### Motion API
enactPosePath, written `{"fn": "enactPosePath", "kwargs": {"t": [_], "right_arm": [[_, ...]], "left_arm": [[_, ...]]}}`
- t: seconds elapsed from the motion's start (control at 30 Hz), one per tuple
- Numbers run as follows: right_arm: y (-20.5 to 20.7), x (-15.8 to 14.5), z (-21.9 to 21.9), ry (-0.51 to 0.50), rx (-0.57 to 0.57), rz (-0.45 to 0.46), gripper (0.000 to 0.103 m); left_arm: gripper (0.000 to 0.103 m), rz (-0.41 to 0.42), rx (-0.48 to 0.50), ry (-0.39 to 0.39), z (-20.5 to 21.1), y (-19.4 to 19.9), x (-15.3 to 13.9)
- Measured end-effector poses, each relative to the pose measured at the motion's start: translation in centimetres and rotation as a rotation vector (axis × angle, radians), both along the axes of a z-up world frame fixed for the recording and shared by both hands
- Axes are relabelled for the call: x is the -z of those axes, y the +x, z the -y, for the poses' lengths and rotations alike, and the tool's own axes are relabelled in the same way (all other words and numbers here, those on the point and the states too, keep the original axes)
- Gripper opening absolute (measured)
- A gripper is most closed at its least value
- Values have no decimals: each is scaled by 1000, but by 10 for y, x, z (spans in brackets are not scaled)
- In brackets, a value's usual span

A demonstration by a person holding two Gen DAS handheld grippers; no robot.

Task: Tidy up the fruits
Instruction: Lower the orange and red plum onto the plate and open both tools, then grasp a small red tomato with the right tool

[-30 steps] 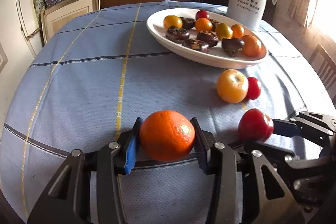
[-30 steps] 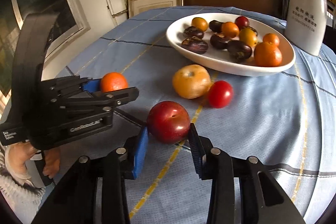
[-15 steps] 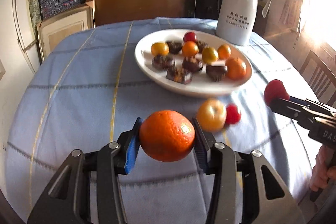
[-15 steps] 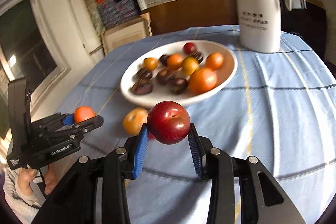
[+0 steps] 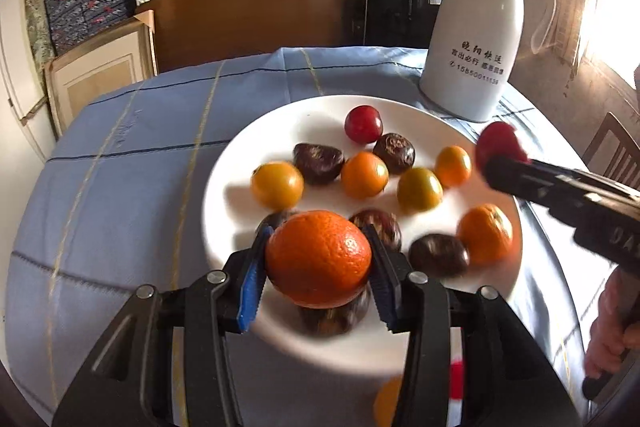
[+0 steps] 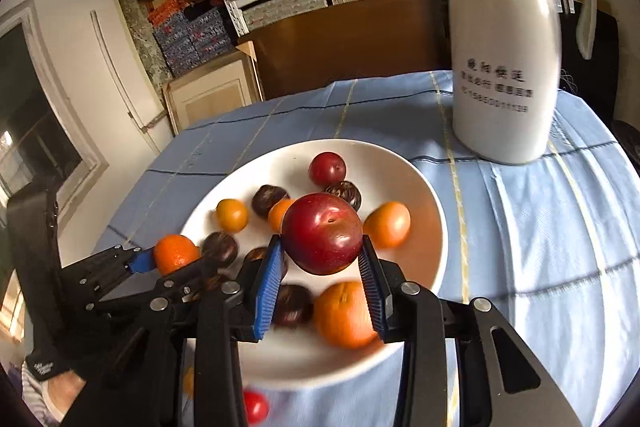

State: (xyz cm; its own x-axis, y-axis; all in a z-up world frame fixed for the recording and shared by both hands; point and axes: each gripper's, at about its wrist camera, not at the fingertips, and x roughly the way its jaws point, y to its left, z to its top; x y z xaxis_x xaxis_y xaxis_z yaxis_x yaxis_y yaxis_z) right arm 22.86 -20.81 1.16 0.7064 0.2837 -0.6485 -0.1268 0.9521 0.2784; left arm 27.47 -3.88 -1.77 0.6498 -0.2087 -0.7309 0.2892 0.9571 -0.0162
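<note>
My left gripper [image 5: 318,281] is shut on an orange [image 5: 319,259] and holds it above the near part of the white plate [image 5: 280,123]. My right gripper [image 6: 320,269] is shut on a red plum [image 6: 322,233] above the same plate [image 6: 416,187]. Each gripper shows in the other view: the right with the plum [image 5: 498,143], the left with the orange [image 6: 175,253]. The plate holds several oranges, yellow fruits, dark fruits and a red plum [image 5: 363,124].
A tall white thermos jug [image 5: 476,43] stands on the blue tablecloth [image 5: 120,163] just behind the plate's right side. A yellow fruit [image 5: 386,403] and a small red fruit [image 6: 255,407] lie on the cloth before the plate. A wooden chair [image 5: 612,147] is at the right.
Both grippers lifted their fruit off the cloth and moved forward, from before the plate to above it. The plate now fills the middle of both views.
</note>
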Motion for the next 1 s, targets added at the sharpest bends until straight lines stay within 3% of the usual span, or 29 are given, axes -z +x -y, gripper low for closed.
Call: {"fn": "enactPosePath", "kwargs": {"t": [0.1,0.17,0.23,0.4,0.5,0.67,0.8,1.0], "right_arm": [[14,13,-4,-30,4,-27,41],[16,18,0,-21,27,-42,56],[11,15,7,-8,59,-23,60],[-15,3,4,-43,58,18,66],[-42,-3,9,-20,76,47,74],[-84,10,23,42,108,35,75],[-107,30,28,66,114,-13,75],[-132,37,-7,-37,15,-4,75]], "left_arm": [[46,-19,10,-12,4,9,10],[62,-1,10,7,3,5,11],[74,27,-6,20,0,0,6],[79,72,-46,0,-16,-33,-12],[93,96,-93,0,-30,-59,-13],[93,64,-132,-45,-52,-101,1],[98,60,-152,12,-49,-128,13],[98,65,-149,83,-41,-150,20]]}}
